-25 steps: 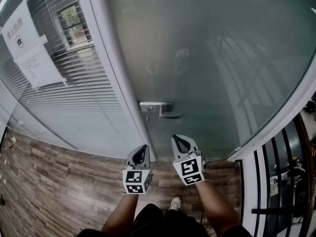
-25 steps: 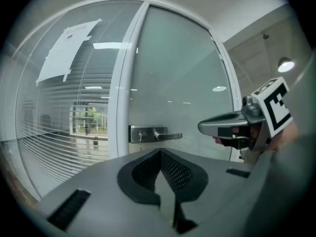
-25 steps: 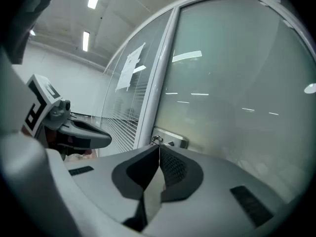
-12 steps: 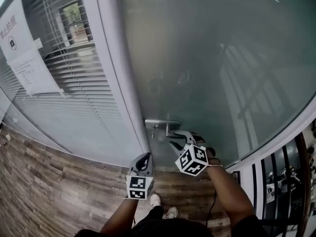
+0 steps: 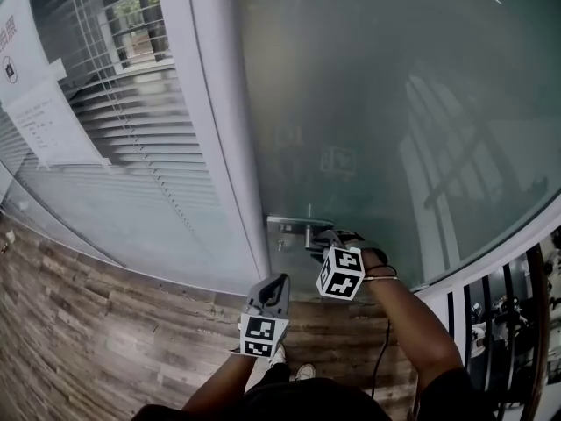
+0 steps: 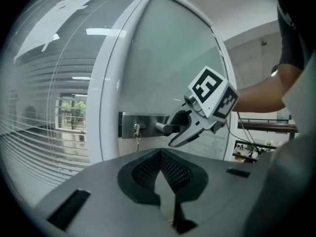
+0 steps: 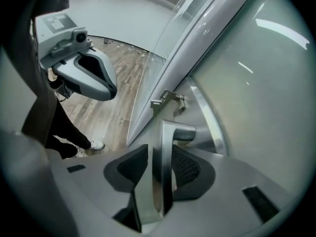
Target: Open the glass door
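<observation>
The frosted glass door (image 5: 368,103) has a metal lever handle (image 5: 302,228) on a steel lock plate (image 6: 129,124) with a key (image 6: 137,133) in it. My right gripper (image 5: 329,239) is tilted down over the lever. Its jaws are opening and the handle (image 7: 163,181) runs between the black pads, with slim gaps on both sides. The left gripper view shows the right gripper (image 6: 180,127) straddling the handle (image 6: 163,127). My left gripper (image 5: 279,279) hangs lower and to the left, away from the door, shut and holding nothing.
A white door frame (image 5: 219,130) separates the door from a glass panel with blinds (image 5: 114,121) and paper notices (image 5: 39,117). Wood flooring (image 5: 79,323) lies below. Dark railing bars (image 5: 517,323) stand at the right. The person's shoe (image 5: 302,373) is under the grippers.
My right gripper moved forward to the handle, rolled over and opened its jaws around the lever. My left gripper and the head view moved closer to the door.
</observation>
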